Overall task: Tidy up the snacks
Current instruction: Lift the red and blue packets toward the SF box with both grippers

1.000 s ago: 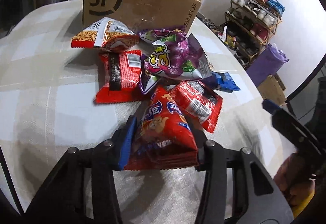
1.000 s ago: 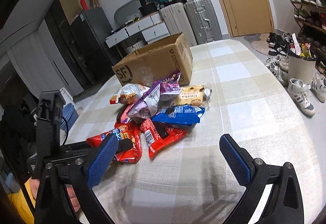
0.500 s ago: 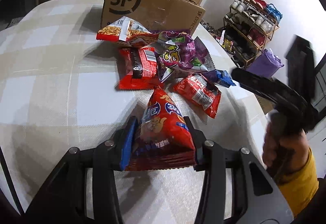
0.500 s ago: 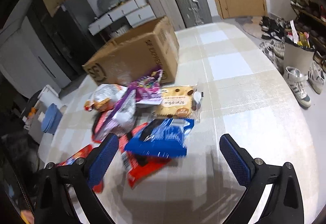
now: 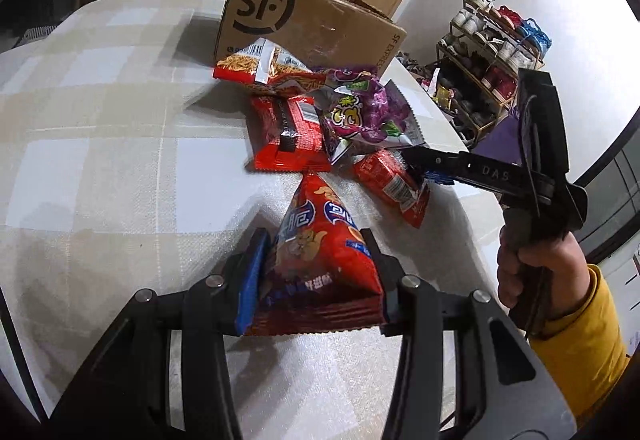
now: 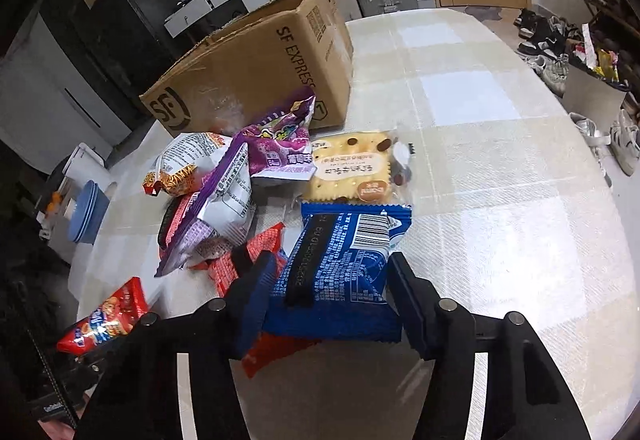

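Our left gripper [image 5: 316, 272] is clamped on a red triangular snack bag [image 5: 320, 260], its blue-padded fingers [image 5: 250, 284] pressing both sides of the bag just above the checked tablecloth [image 5: 100, 160]. Our right gripper [image 6: 332, 292] has its fingers narrowed against a blue snack packet [image 6: 344, 264], which lies barcode up at the near edge of the pile; whether they squeeze it fully we cannot tell. Behind the packet sits a cracker pack [image 6: 354, 166], touching its far end. A purple candy bag [image 6: 256, 160] and a red wrapped bar [image 5: 286, 132] lie near the brown SF Express cardboard box [image 6: 256, 68], which stands at the far side.
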Available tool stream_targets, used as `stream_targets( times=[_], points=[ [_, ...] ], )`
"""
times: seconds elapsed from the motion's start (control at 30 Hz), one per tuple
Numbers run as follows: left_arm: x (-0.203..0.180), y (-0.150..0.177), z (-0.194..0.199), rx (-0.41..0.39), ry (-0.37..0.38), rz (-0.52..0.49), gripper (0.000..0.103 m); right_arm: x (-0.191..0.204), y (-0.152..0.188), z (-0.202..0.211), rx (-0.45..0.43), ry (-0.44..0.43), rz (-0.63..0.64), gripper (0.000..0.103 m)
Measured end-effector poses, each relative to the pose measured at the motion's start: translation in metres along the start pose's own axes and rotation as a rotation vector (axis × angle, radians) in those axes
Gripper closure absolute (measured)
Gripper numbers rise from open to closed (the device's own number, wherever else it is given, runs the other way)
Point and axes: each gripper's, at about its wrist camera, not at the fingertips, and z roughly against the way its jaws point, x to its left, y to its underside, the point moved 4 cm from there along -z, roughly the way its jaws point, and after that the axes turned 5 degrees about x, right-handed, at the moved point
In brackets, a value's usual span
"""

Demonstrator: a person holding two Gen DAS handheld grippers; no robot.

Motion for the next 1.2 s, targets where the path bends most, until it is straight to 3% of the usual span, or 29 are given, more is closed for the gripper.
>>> stream_targets(
  times=[0.33,0.83,1.2],
  points=[
    [-0.011,0.007,0.035,-0.052,0.003,-0.033,0.062,0.011,0.028,0.044,-0.067,-0.038,0.018,0.055],
    [-0.031,0.034,0.076,-0.081,0.001,-0.067,0.062,-0.007,0.066,0.074,-0.110,-0.262,-0.168,0.056],
    [-0.037,0.034,0.082,-0.077,-0.010,-0.076,0.062,0.020,0.057,0.109,-0.183,-0.327,-0.094,0.056]
  ],
)
